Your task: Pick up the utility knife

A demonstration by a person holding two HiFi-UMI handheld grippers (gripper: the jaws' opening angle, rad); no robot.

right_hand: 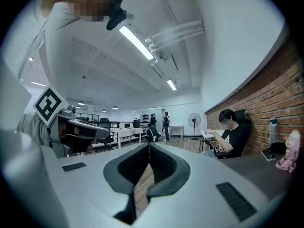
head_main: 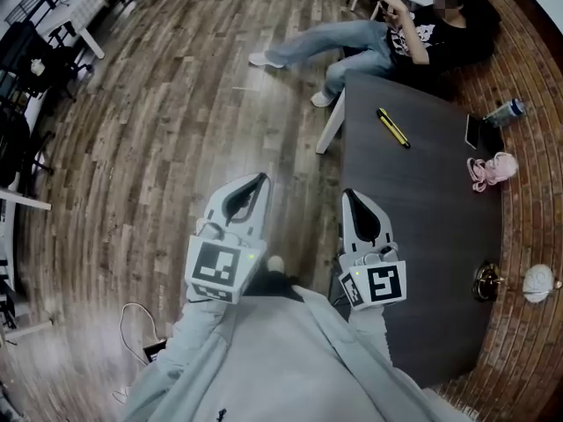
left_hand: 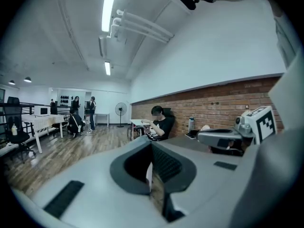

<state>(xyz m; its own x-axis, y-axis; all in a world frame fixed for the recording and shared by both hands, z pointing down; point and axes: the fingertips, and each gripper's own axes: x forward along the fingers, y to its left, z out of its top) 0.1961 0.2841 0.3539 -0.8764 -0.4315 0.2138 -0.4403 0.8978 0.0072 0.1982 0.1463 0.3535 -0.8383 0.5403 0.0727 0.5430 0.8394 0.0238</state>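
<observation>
Wood-plank floor (head_main: 176, 104) across left and centre of head view. Dark desk (head_main: 413, 236) down the right side, brick wall (head_main: 528, 218) along its far edge.

Utility knife (head_main: 393, 127): yellow and black, flat on desk, upper right of frame, near the desk's top end. Untouched, well apart from both grippers.

Seated person (head_main: 413, 33) in dark top just past that end of the desk, upper right corner.

Along the wall side of desk, top to bottom: bottle (head_main: 508, 110), dark flat phone-like device (head_main: 476, 132), pink soft item (head_main: 491, 169), brass-coloured round object (head_main: 486, 281). White rounded object (head_main: 538, 281) just beside the last; on desk or off it, cannot tell.

Left gripper (head_main: 260, 178): lower centre, over floor, pointing toward top of frame. Fingers (left_hand: 166, 163) clenched tip to tip in left gripper view, nothing between.

Right gripper (head_main: 349, 195): over the desk's left edge, beside the left one, same heading. Fingers (right_hand: 166, 165) clenched in right gripper view, tips meeting, empty.

Grey sleeves (head_main: 264, 359) at bottom of frame.
</observation>
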